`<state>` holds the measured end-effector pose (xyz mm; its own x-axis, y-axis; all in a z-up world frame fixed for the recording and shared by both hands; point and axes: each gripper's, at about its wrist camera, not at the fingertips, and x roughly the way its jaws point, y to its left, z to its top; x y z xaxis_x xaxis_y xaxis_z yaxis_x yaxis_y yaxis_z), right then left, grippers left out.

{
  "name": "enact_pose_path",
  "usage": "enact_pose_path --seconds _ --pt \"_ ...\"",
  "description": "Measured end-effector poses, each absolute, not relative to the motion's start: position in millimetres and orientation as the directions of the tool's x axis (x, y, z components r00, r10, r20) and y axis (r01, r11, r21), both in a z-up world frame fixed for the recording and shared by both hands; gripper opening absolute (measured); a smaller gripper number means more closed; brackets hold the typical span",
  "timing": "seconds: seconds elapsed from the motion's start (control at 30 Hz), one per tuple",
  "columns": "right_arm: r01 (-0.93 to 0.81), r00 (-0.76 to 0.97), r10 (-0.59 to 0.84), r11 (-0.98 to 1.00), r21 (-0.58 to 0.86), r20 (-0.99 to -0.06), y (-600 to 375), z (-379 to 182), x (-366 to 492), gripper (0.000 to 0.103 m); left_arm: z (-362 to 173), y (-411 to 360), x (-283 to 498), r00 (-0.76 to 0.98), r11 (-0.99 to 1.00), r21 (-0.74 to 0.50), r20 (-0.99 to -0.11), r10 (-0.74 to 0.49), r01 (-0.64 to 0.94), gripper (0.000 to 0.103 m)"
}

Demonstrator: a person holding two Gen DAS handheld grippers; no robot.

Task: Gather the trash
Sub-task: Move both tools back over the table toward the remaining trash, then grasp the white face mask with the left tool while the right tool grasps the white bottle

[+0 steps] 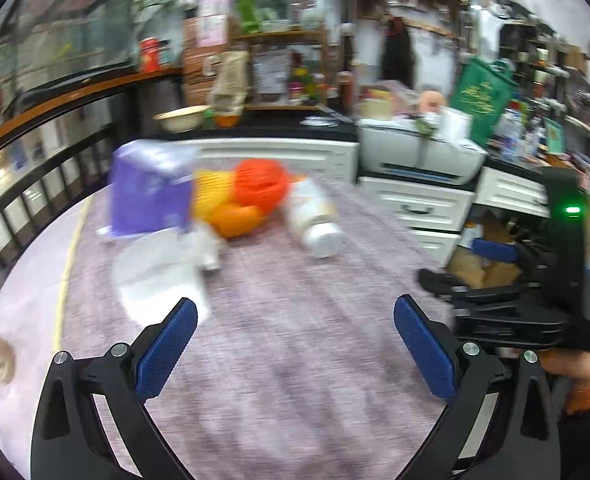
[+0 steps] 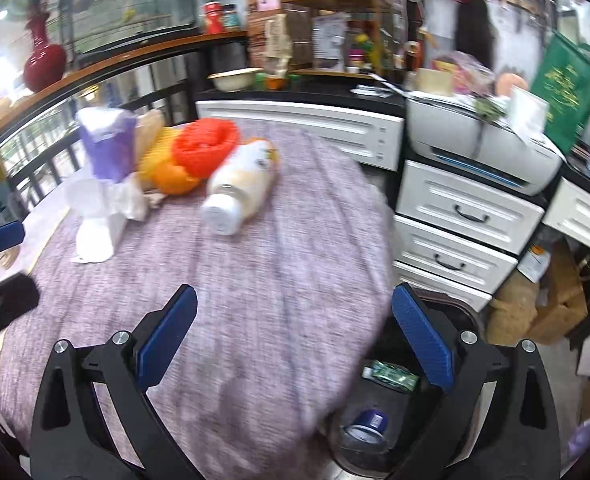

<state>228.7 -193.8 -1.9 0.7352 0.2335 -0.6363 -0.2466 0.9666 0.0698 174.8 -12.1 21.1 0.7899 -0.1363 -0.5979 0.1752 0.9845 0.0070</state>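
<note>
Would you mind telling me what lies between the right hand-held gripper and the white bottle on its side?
Only bare purple tablecloth separates the right hand-held gripper from the white bottle, as the right wrist view shows.

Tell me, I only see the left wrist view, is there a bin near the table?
Observer: Yes, a dark trash bin sits on the floor below the table's right edge, under the open right claw.
Operator: Anything in it?
Observer: A green packet and a blue-capped container lie inside.
Operator: What is on the far left shelf? My view cuts it off.
Observer: A red vase stands there upright.
</note>
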Motion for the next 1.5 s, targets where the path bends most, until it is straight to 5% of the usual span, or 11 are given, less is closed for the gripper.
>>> enact_pose_path --seconds 0.33,0.63,1.1,1.23,1.37,1.5 --pt "-0.315 0.697 0.286 0.946 0.078 -0.658 -153.4 -5.9 235.9 0.096 -3.4 90.3 186.6 0.755 0.999 -0.010 -0.655 0.029 -0.048 0.097" --pt "-0.339 0.678 0.308 0.937 0.088 -0.667 -130.2 -8.1 249.4 0.096 -11.6 136.1 209.2 0.731 0.991 -0.096 -0.682 0.003 -0.094 0.095" --pt "-0.322 0.660 0.293 0.942 0.092 -0.691 -132.8 -16.4 252.1 0.096 -32.0 131.3 282.9 0.686 1.000 0.021 -0.727 0.028 -0.018 0.053" --pt "-0.319 0.656 0.286 0.944 0.088 -0.699 -132.4 -20.1 254.8 0.096 -32.7 123.8 288.3 0.695 1.000 0.024 -0.719 0.007 0.015 0.052" --pt "-0.315 0.655 0.280 0.945 0.083 -0.701 -131.4 -22.0 259.2 0.096 -35.9 118.6 287.8 0.690 0.999 0.041 -0.724 0.010 0.028 0.040" --pt "-0.307 0.658 0.279 0.947 0.090 -0.699 -132.2 -22.9 266.4 0.096 -40.4 127.3 291.0 0.674 1.000 -0.016 -0.739 -0.019 0.010 0.015"
